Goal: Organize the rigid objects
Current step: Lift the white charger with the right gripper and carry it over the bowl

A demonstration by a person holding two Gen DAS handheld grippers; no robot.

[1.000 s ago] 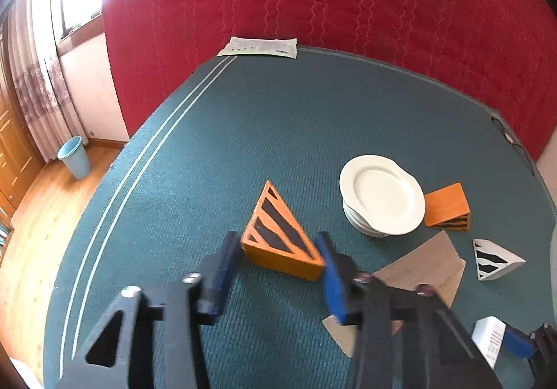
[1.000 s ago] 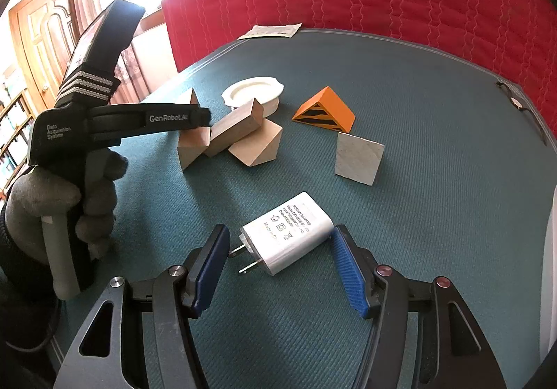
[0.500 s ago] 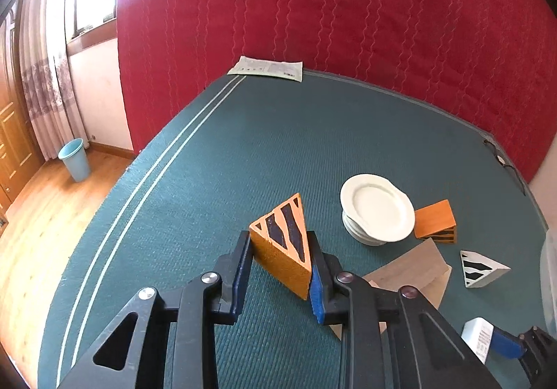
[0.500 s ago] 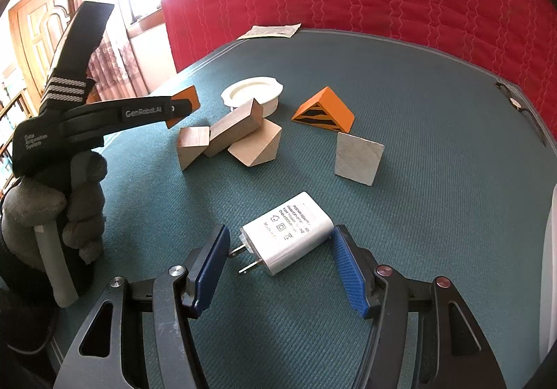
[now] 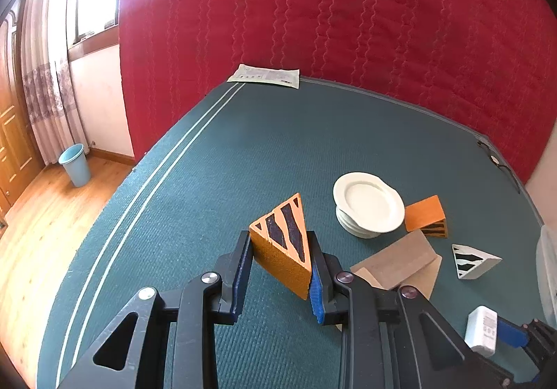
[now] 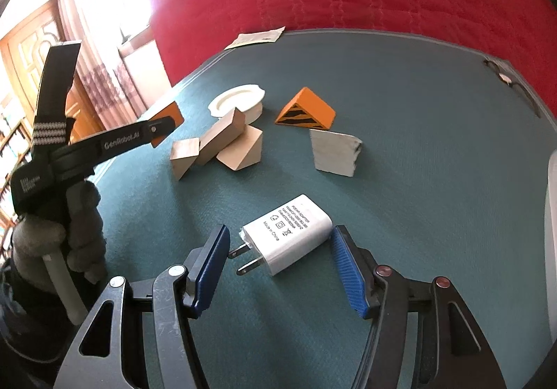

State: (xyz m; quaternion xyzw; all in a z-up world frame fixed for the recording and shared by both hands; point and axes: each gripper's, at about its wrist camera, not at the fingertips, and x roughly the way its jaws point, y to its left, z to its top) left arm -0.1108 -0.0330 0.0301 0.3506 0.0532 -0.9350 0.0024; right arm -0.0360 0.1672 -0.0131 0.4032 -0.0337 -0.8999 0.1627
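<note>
Since a second ago the left gripper [image 5: 280,270] has clamped onto the orange striped wedge [image 5: 282,251] and lifted it off the green tabletop [image 5: 243,159], blue pads tight on both sides. Right gripper [image 6: 280,265] sits about half open around the white charger [image 6: 287,234], which lies flat on the tabletop, pads not touching it. Stack of white plates [image 5: 367,204] is just beyond, near another orange wedge [image 5: 426,216].
</note>
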